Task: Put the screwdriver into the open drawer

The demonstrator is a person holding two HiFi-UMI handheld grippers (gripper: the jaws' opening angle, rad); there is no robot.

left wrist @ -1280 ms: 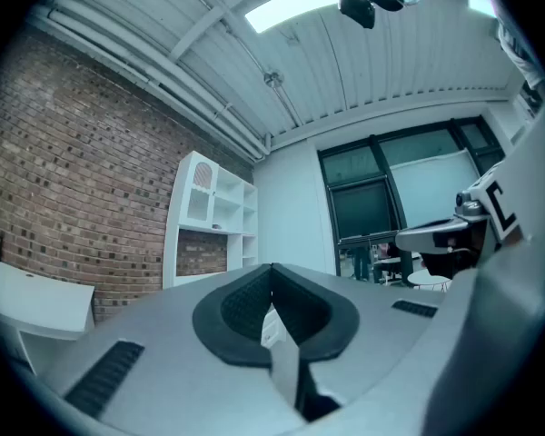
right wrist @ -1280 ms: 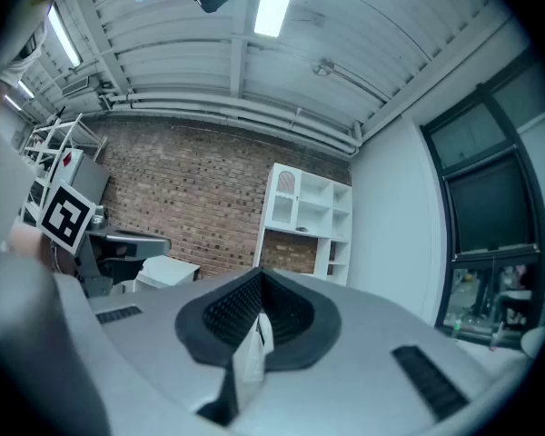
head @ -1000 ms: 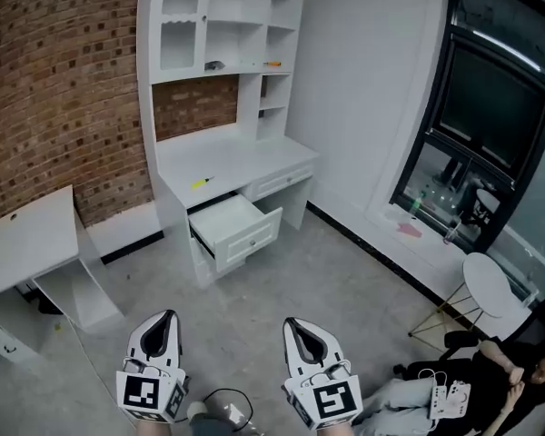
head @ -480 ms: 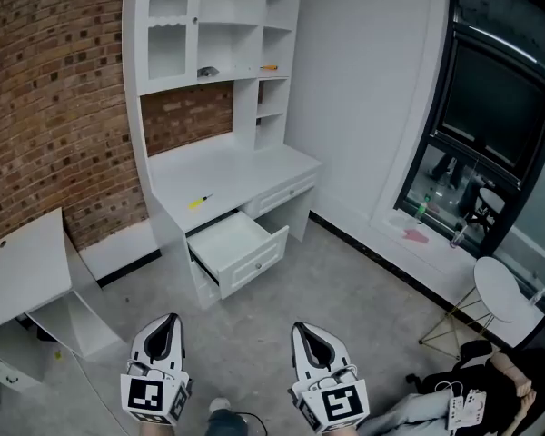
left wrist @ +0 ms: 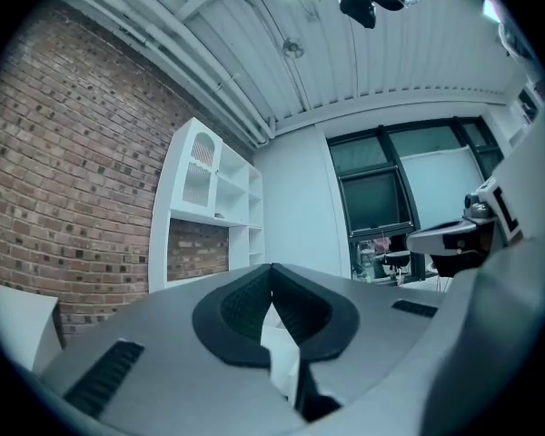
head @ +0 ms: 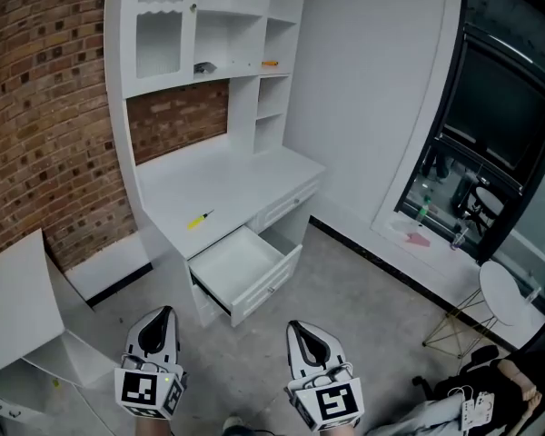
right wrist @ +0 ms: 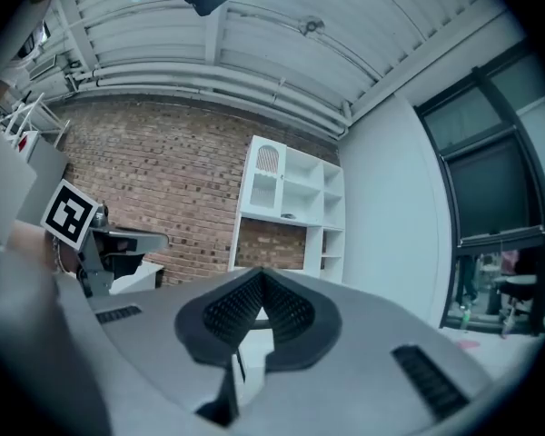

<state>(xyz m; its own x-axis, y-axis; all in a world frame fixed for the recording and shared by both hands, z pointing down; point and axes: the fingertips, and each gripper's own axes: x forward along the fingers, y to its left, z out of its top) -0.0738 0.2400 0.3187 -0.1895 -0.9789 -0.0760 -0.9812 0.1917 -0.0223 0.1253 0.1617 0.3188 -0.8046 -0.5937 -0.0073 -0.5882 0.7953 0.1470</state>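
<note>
Left gripper (head: 165, 314): low in front of the desk (head: 245, 178), well apart from it, pointing toward it; jaws pressed together, nothing between them. Right gripper (head: 297, 327): beside the left, likewise in front of the desk and clear of it; jaws closed tip to tip, empty. Screwdriver (head: 200, 219): yellow, lying flat on the desk top near its front edge, untouched. Drawer (head: 245, 266): pulled out of the desk front just below the screwdriver, open, white inside. On a shelf (head: 241, 69) above the desk, a small orange item (head: 270, 63), perhaps another tool, too small to tell.
</note>
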